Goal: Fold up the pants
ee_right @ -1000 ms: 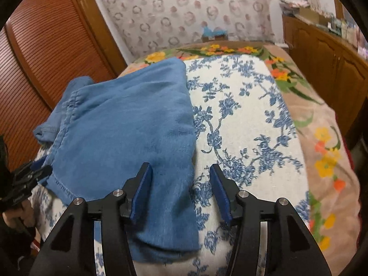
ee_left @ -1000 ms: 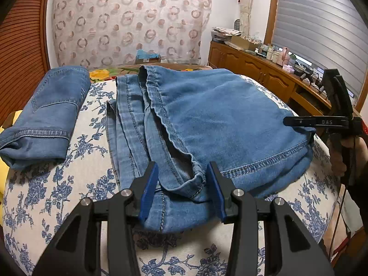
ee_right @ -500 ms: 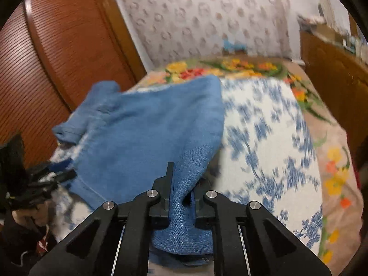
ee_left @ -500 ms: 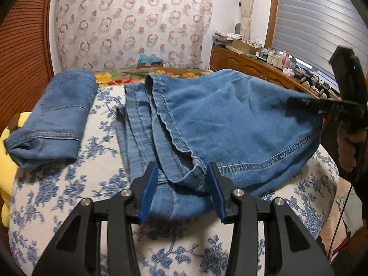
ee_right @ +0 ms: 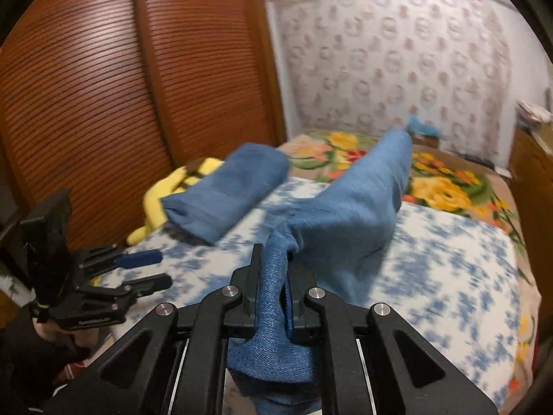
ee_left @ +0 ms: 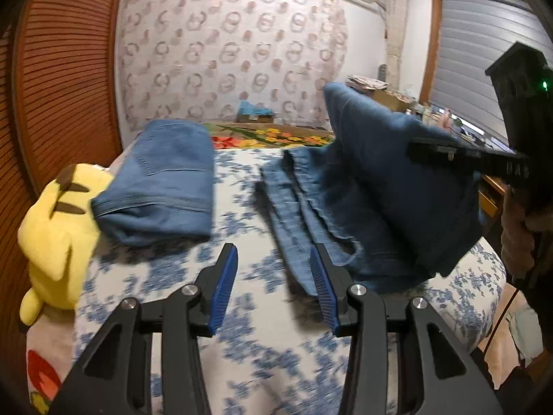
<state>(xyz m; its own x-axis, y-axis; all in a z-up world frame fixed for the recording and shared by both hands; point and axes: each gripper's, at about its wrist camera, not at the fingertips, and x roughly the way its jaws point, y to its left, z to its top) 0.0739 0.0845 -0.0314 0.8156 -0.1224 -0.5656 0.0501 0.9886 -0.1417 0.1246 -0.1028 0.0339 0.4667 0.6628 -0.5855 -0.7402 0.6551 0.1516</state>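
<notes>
Both tools are made of matte black plastic, with angular arms that have triangular cut-outs. The left gripper (ee_left: 273, 288) has two fingers (ee_left: 224, 288) with ribbed blue pads on the inner faces, and four round silver screws (ee_left: 189, 289) sit on its joints. The right gripper (ee_right: 272, 288) has the same black frame and the same silver screws (ee_right: 231, 291). In the left view its side shows white letters that are too blurred to read, and a small green light (ee_left: 545, 85) on the black block above. A thin dark cable (ee_left: 501, 318) hangs below it. The person wears a dark sleeve (ee_right: 24, 356).
</notes>
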